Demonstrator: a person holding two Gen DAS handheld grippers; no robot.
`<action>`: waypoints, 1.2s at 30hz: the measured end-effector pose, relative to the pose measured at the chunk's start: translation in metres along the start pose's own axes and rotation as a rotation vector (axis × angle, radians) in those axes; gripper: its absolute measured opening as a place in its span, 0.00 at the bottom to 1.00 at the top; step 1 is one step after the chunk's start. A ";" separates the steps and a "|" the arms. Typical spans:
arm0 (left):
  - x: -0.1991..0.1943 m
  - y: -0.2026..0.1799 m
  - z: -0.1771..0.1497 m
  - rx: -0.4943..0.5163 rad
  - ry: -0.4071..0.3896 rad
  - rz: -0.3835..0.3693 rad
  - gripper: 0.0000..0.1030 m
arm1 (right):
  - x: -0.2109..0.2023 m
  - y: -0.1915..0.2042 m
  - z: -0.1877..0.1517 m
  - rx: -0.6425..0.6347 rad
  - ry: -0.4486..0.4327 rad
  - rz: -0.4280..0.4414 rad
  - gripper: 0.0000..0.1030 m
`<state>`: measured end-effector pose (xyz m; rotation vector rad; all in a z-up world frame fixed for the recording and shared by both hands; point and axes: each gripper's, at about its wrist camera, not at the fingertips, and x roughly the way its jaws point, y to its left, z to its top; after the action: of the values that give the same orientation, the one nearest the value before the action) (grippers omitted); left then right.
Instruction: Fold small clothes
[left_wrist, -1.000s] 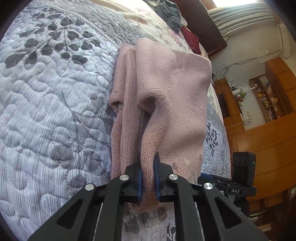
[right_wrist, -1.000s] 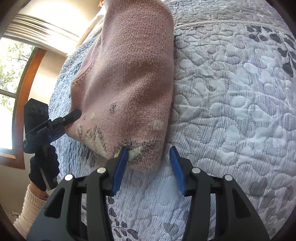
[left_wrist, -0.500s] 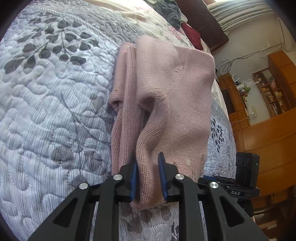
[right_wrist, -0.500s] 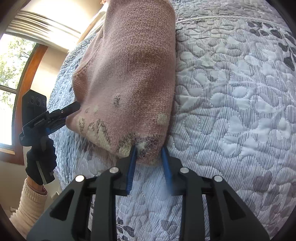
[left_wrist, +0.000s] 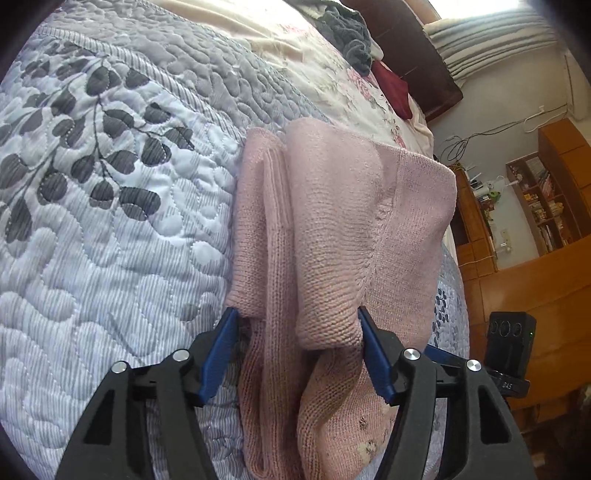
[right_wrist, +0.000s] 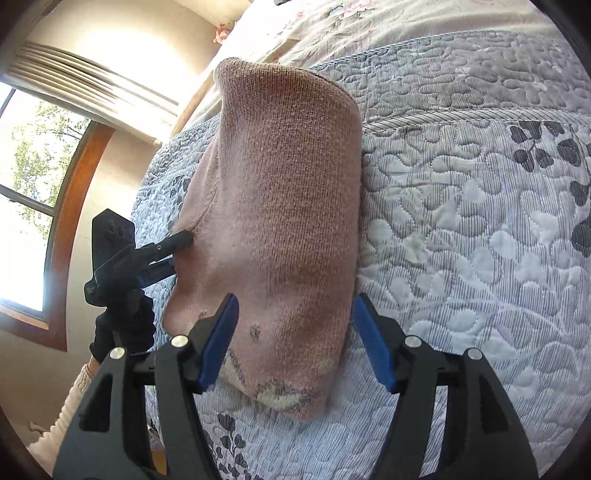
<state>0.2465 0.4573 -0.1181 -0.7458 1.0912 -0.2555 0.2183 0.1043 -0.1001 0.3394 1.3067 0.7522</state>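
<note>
A grey leaf-print quilt (left_wrist: 110, 221) covers the bed. On it lies the pink sweater (left_wrist: 332, 229), folded narrow. My left gripper (left_wrist: 297, 350) and right gripper (right_wrist: 293, 339) both gape, straddling its near end. Next, I'd judge, re-grip for another fold.

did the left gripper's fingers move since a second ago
Yes. The left gripper was shut on the pink sweater; now its fingers stand spread wide on either side of the fold, which lies released on the quilt.
</note>
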 end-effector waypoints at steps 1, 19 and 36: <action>0.003 0.003 0.001 -0.005 -0.001 -0.015 0.67 | 0.001 -0.003 0.006 0.008 -0.001 0.012 0.66; 0.028 -0.010 0.000 0.111 0.037 -0.074 0.73 | 0.061 -0.016 0.021 0.085 0.038 0.130 0.60; 0.010 -0.107 -0.045 0.130 0.001 -0.338 0.38 | -0.094 -0.008 -0.033 0.020 -0.079 0.203 0.32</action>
<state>0.2290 0.3545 -0.0662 -0.8107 0.9355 -0.6089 0.1823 0.0294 -0.0440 0.5190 1.2174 0.8878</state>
